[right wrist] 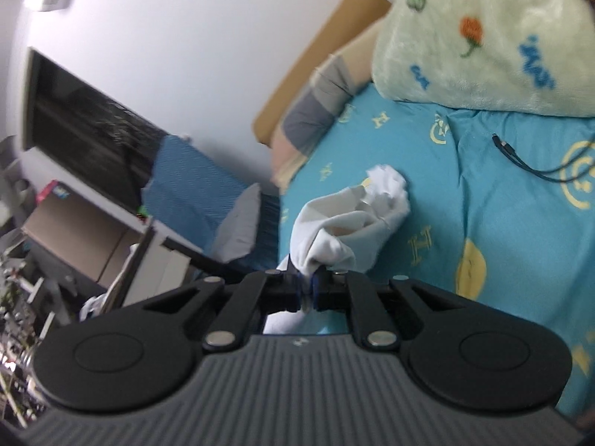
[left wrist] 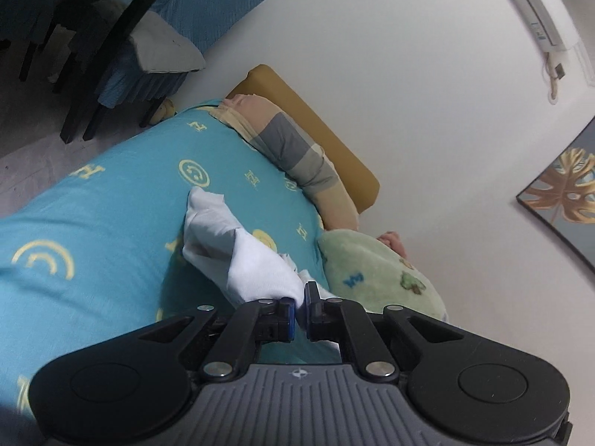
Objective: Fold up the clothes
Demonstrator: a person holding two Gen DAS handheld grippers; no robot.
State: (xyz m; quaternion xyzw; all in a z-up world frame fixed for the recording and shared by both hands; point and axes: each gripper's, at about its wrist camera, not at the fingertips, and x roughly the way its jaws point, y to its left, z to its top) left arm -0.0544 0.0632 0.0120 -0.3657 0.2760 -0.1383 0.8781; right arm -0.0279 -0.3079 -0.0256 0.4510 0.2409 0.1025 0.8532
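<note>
A white garment hangs bunched above the turquoise bed sheet. My left gripper is shut on one edge of the white garment. In the right wrist view my right gripper is shut on another edge of the same white garment, which trails away from the jaws in a crumpled fold over the sheet. Both grippers hold the cloth lifted off the bed.
A green fleece blanket lies bunched at the bed's head, also in the right wrist view. A checked pillow rests against the yellow headboard. A black cable lies on the sheet. Blue-covered chairs stand beside the bed.
</note>
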